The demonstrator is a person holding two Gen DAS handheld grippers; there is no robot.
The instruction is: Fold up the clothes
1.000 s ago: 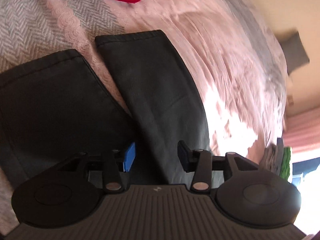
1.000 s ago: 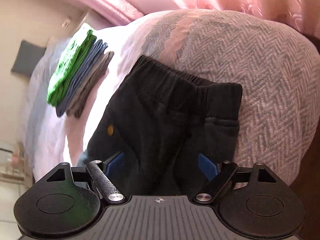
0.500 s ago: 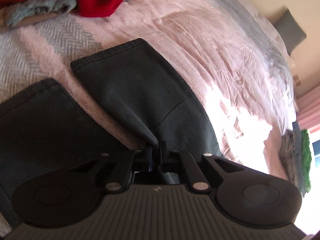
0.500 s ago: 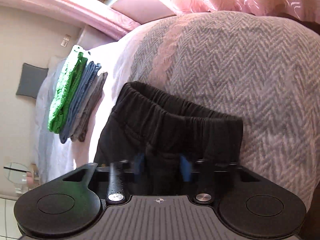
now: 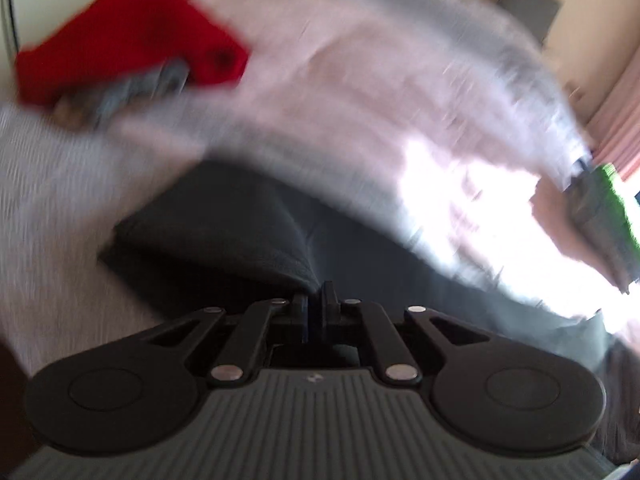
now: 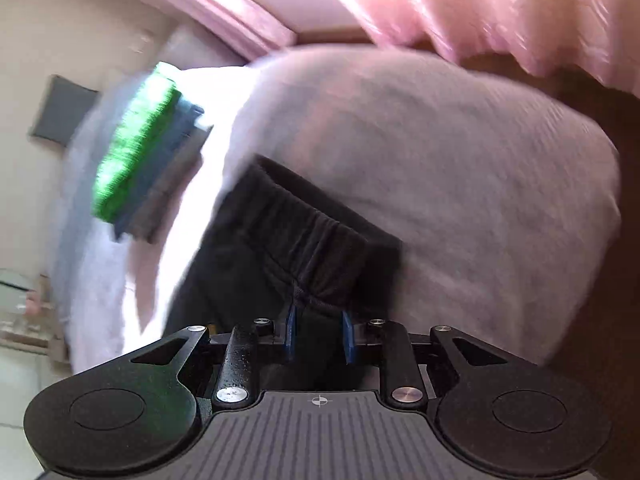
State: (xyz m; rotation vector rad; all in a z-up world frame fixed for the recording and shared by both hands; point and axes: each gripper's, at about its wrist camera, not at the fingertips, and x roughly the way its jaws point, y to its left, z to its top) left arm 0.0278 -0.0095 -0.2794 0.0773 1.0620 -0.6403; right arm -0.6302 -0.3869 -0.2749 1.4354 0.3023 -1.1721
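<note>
Dark grey trousers lie on the bed. In the left wrist view my left gripper (image 5: 314,304) is shut on a leg of the trousers (image 5: 224,236), which is pulled into a fold just ahead of the jaws. In the right wrist view my right gripper (image 6: 318,332) is shut on the trousers (image 6: 304,240) just below the gathered elastic waistband. Both views are blurred by motion.
The bed has a pink and grey bedspread (image 5: 360,92). A red garment (image 5: 128,36) lies on a heap at the far left. A folded stack with a green top (image 6: 136,152) sits on the bed, also visible in the left wrist view (image 5: 612,204). A pink curtain (image 6: 500,8) hangs beyond.
Both grippers closed on the trousers, the left on a leg and the right at the waistband. Both are now moving and drawing the cloth along.
</note>
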